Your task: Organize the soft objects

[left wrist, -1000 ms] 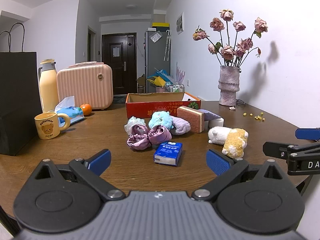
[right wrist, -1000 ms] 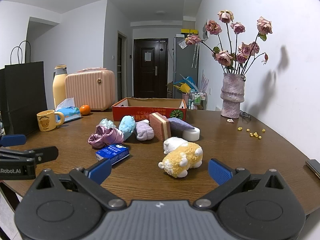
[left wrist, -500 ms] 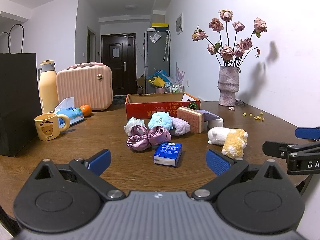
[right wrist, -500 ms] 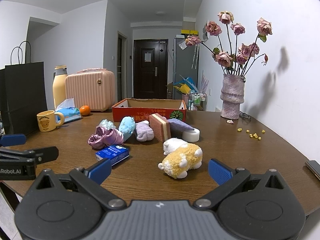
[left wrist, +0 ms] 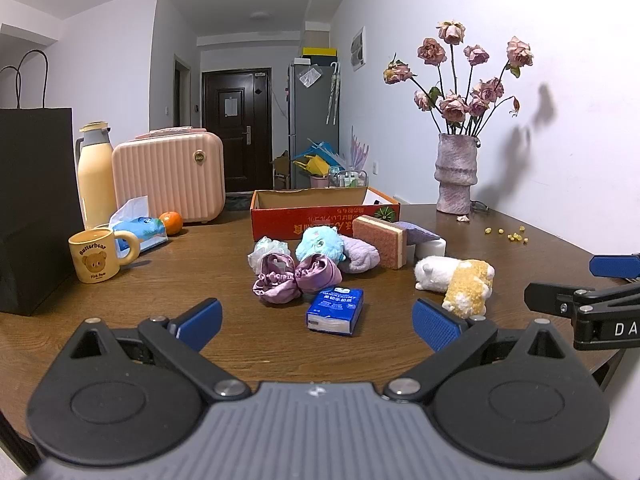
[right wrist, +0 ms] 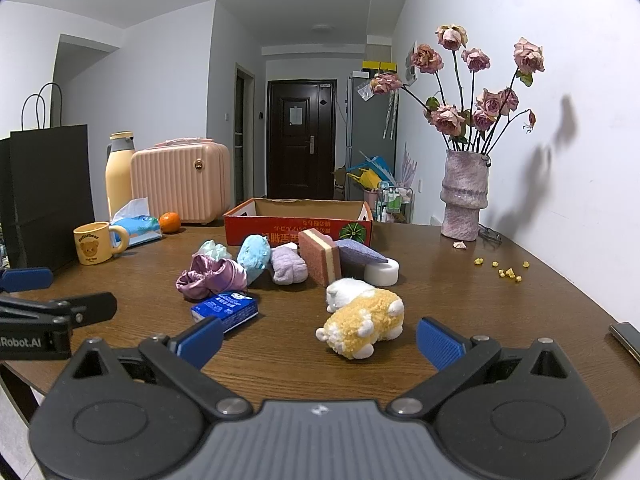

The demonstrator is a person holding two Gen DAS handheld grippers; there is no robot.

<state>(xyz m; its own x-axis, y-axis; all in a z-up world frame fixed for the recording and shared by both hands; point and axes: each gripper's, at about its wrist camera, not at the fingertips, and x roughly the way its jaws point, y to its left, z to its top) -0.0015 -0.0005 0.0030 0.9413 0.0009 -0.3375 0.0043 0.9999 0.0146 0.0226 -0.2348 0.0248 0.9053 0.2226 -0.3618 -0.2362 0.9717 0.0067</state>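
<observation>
Both tools are held back from the pile, above the near edge of the round brown wooden table (left wrist: 120,272): the left gripper (left wrist: 316,322) and the right gripper (right wrist: 318,338) are each spread wide, with nothing between the blue pads. The soft things lie loose in front of the open red cardboard box (right wrist: 298,224), none yet inside it. The yellow-and-white plush toy (right wrist: 362,326) lies nearest the right gripper, and the blue pocket tissue pack (left wrist: 335,310) nearest the left. Behind them, the shiny purple satin scrunchies (left wrist: 294,280), the fluffy turquoise plush (left wrist: 320,242), the lilac knitted bundle (right wrist: 289,266) and the pink-and-cream sponge (right wrist: 320,262) are seen touching one another. Trouble is judged likeliest there: 1 grab could drag 2 neighbours, or the leaning sponge could be tipped. A shallow pinch on plush fur might also slip.
</observation>
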